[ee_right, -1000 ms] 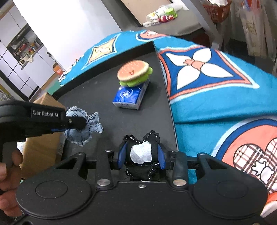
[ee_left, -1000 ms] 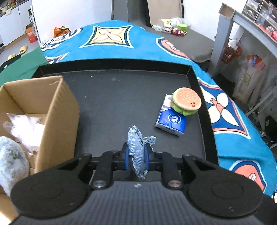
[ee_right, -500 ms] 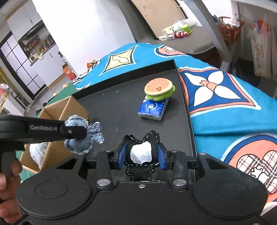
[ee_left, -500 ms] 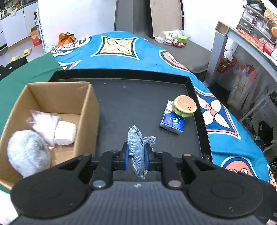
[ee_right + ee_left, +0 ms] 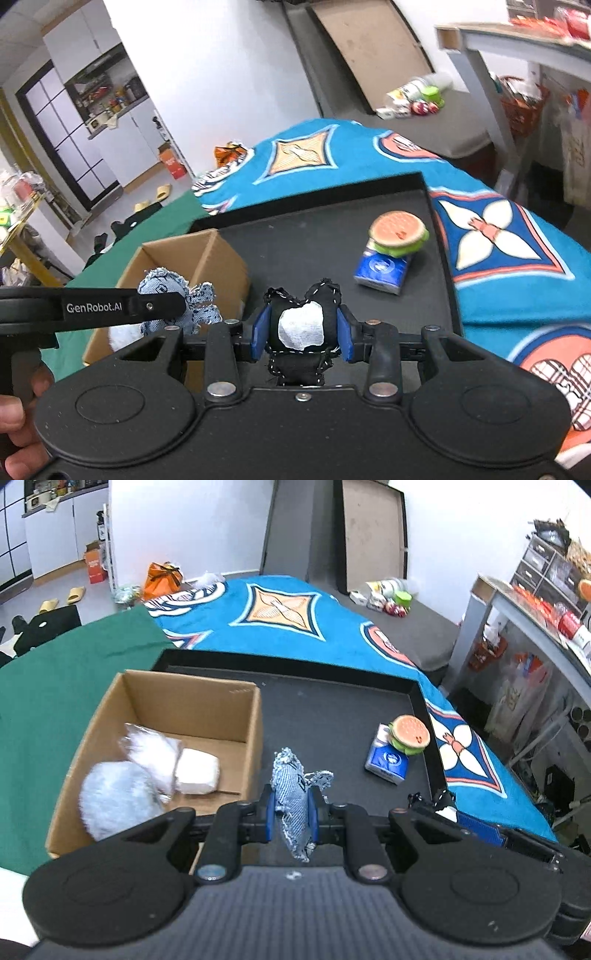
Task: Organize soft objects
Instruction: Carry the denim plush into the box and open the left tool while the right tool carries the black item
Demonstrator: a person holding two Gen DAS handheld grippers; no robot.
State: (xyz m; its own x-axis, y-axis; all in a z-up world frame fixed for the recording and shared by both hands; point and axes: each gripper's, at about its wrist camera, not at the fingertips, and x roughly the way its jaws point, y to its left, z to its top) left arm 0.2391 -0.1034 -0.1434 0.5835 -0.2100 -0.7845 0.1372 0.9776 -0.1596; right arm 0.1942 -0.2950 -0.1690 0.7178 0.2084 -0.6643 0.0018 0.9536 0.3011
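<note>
While the denim toy [image 5: 291,797] hung pinched between the blue pads of the left gripper [image 5: 291,814], it sat just right of the cardboard box [image 5: 255,738], above the black tray [image 5: 332,716] and not yet over the box opening. The right gripper [image 5: 302,332] was likewise closed on a black stuffed toy [image 5: 301,326] with a white patch, held above the tray's near edge. Inside the box lay three soft items — a fluffy grey ball [image 5: 114,797], a clear bag of white filling [image 5: 151,753] and a white pad [image 5: 195,771] — so the sorting was judged roughly half done. Left on the tray were the burger plush [image 5: 410,734], resting on a blue tissue pack [image 5: 386,762] near the right rim. Around the tray spread the patterned blue cloth [image 5: 280,609].
</note>
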